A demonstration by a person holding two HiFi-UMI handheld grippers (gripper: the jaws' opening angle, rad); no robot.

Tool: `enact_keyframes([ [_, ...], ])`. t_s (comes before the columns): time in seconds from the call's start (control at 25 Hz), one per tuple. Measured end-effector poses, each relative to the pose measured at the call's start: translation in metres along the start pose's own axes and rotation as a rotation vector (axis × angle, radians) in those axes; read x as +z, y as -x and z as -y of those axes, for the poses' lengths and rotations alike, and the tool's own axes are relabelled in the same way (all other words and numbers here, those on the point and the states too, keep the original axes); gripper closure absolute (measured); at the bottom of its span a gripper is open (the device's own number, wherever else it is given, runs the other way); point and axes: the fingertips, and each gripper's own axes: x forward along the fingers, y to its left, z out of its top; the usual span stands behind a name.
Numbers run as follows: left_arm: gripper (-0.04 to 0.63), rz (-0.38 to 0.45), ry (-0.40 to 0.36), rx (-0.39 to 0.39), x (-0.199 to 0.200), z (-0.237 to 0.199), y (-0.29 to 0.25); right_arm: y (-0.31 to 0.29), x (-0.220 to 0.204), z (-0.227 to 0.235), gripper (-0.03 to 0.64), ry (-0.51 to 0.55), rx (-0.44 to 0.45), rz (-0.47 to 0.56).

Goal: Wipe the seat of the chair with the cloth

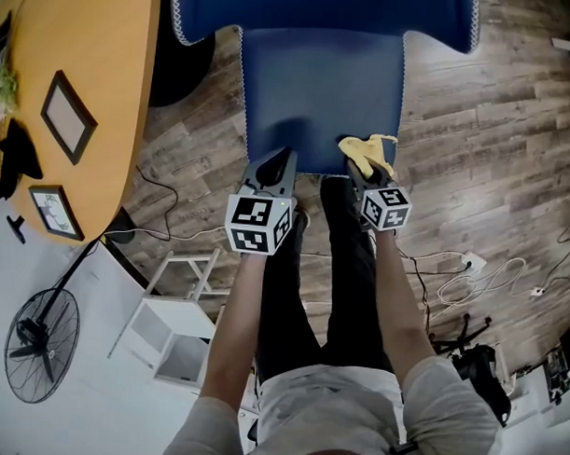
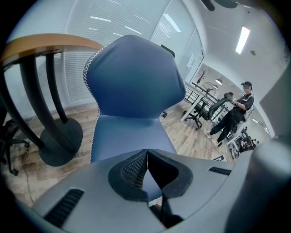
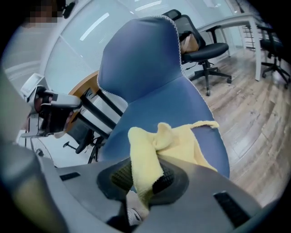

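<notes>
Yellow fleecy cloth (image 3: pixel 157 148) is bunched in the right gripper (image 3: pixel 144 175), whose jaws are clamped on a fold. The loose end drapes fwd onto the front-right corner of the seat (image 1: pixel 318 88) of the blue upholstered chair (image 2: pixel 132 86) w/ white-stitched edging. The left gripper (image 2: pixel 147 153) hangs over the seat's front-left edge, jaw tips pressed together w/ nothing between.

Risks from here:
- Grip is on a thick fold only, so drag across the fabric could tug the cloth out, esp. on a long stroke.
- Cloth is wadded, so prob. only a narrow strip would touch and much of the seat could be missed.
- Pressing too low could put hard jaw tips on the upholstery instead of the cloth.
- It sits at the very edge; a slip there drops it to the wood-plank floor (image 1: pixel 494 136).
- A hard push might shift the chair; its base isn't visible.
</notes>
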Motion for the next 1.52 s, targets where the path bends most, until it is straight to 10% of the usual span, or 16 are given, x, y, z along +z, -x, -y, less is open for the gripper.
enact_keyframes([
  [0.48,0.569,-0.024,0.086,0.008,-0.035,-0.011,0.002,-0.011,0.004,-0.009,0.546,-0.603,-0.182,0.404],
  [1.16,0.569,-0.008,-0.041,0.082,-0.027,-0.059,0.039,-0.028,0.03,-0.012,0.546,-0.66,-0.33,0.56],
  [1.52,0.569,-0.009,-0.037,0.089,-0.029,-0.059,0.042,-0.043,0.052,-0.016,0.546,-0.71,-0.17,0.561],
])
